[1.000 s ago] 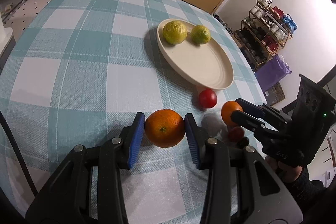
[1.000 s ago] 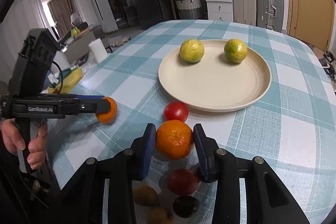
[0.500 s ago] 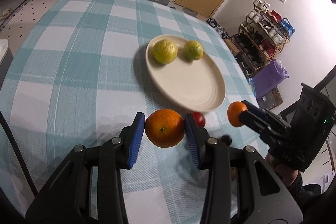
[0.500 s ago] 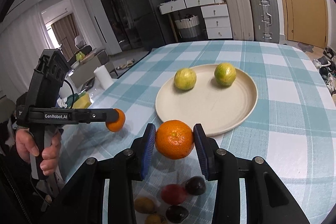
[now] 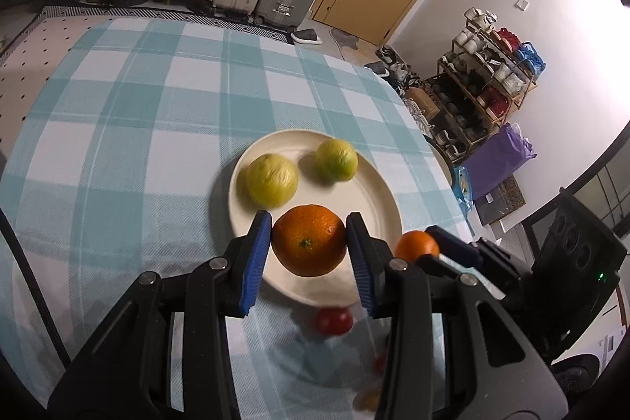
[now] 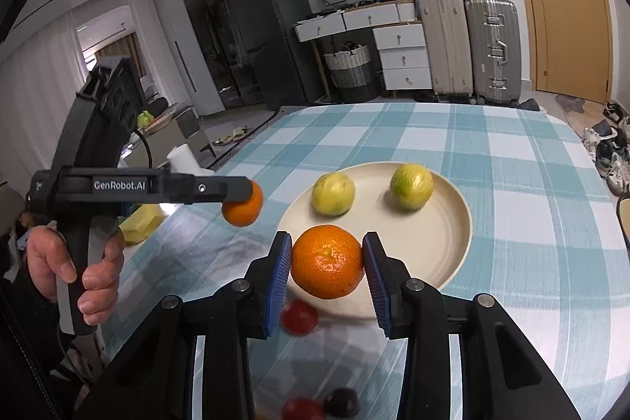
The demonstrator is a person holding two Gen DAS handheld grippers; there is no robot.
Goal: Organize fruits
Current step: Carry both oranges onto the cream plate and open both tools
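My left gripper (image 5: pixel 309 245) is shut on an orange (image 5: pixel 309 246) and holds it in the air over the near edge of the cream plate (image 5: pixel 366 199). My right gripper (image 6: pixel 327 262) is shut on another orange (image 6: pixel 327 261), also raised above the plate's (image 6: pixel 441 235) near rim. Two yellow-green citrus fruits (image 5: pixel 271 180) (image 5: pixel 336 160) lie at the back of the plate. The right gripper with its orange (image 5: pixel 416 246) shows at the right of the left wrist view. The left gripper with its orange (image 6: pixel 242 207) shows at the left of the right wrist view.
A red fruit (image 5: pixel 334 321) lies on the checked tablecloth (image 5: pixel 157 128) just before the plate. More small red and dark fruits (image 6: pixel 340 402) lie near the table's front edge. Suitcases, drawers and a shoe rack (image 5: pixel 484 81) stand beyond the table.
Both grippers have lifted their oranges off the cloth and carried them forward, from beside the loose fruits to above the plate's near rim.
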